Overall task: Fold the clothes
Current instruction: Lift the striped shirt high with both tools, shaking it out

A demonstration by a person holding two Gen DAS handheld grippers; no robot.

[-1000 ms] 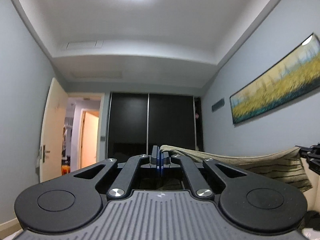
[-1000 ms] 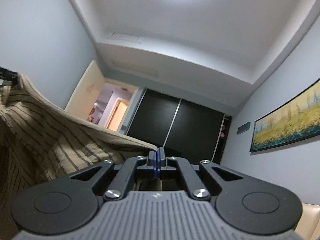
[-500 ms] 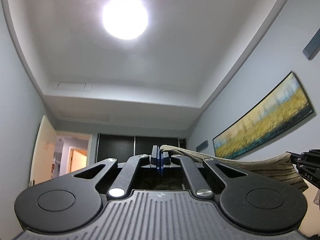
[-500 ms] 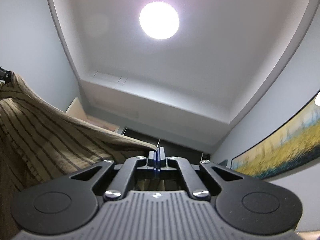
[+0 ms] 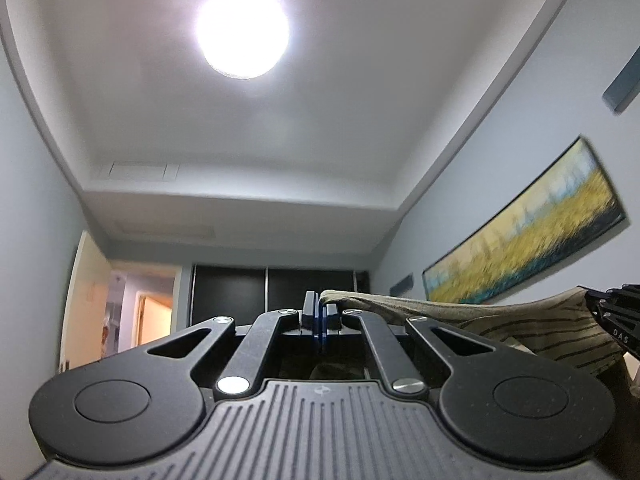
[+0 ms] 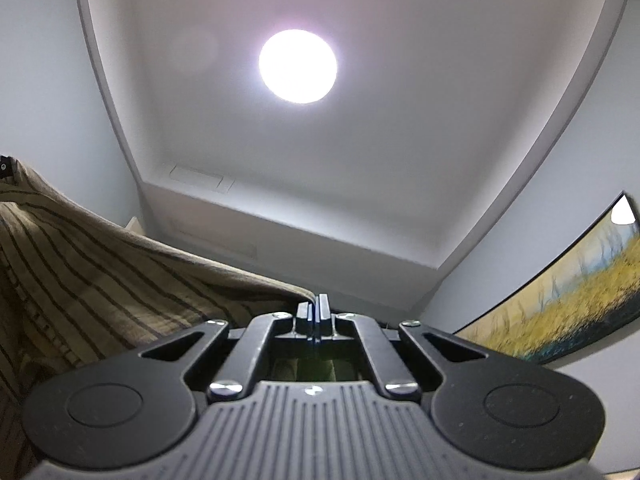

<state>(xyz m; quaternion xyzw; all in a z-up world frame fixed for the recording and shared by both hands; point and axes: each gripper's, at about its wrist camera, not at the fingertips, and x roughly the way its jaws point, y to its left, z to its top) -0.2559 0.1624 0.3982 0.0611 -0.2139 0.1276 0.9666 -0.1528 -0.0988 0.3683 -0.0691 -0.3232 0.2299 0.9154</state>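
- Nearest in the left wrist view, the left hand-held gripper (image 5: 320, 314) has its jaws pressed together on an edge of the olive striped garment (image 5: 532, 330), which runs off to the right from the pinch.
- In the right wrist view, the right hand-held gripper (image 6: 317, 312) is likewise clamped narrow on the same striped garment (image 6: 92, 280); here the cloth falls away to the left in loose folds.
- The garment therefore hangs in the air between the two grippers, stretched along its top edge and sagging a little in the middle. At the far right of the left wrist view, the black body of the other tool shows where the cloth ends (its jaws cannot be made out from this side).
- Both cameras tilt upward, so no bed or surface under the cloth is visible, and the lower part of the garment is out of sight.
- Farther off are a long landscape painting (image 5: 524, 248) on the right wall, dark sliding wardrobe doors (image 5: 272, 292) and an open doorway (image 5: 140, 308) at the end of the room, and a round ceiling lamp (image 5: 242, 32) overhead.
- As a judgement of progress: the garment is held up spread by two points, not lying folded. That would suit shaking it out before laying it flat, or carrying one edge over to make a fold; the pictures do not settle which, and no finished fold can be seen.
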